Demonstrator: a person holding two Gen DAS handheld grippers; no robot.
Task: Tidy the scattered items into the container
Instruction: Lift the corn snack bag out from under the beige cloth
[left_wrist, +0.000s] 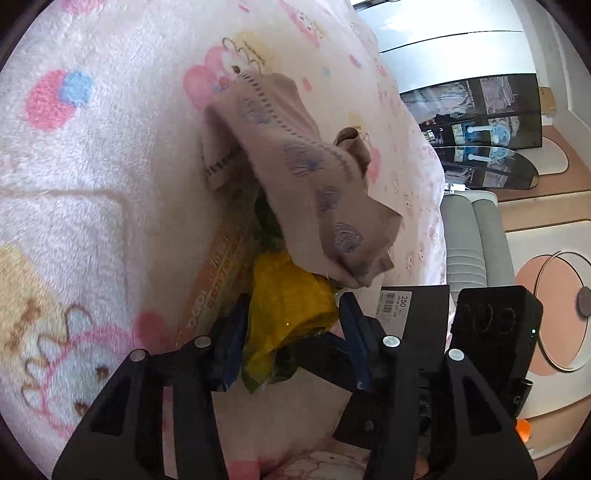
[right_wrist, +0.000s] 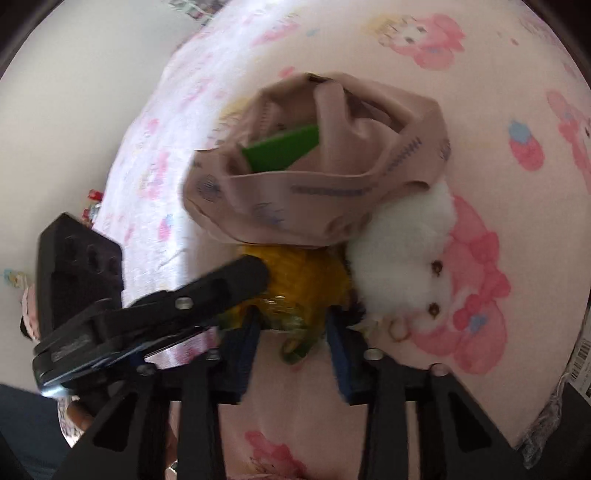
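A beige cloth pouch lies on a pink cartoon blanket; in the right wrist view its mouth gapes open with a green flat item inside. A yellow and green crinkly packet lies right in front of the pouch. My left gripper has its fingers on both sides of the packet, touching it. My right gripper straddles the same packet from the other side. A white plush toy lies against the pouch on the right.
An orange printed pack lies partly under the pouch and packet. The blanket's edge drops off at the right in the left wrist view, with a grey sofa and a dark glass cabinet beyond. The left gripper's body crosses the right wrist view.
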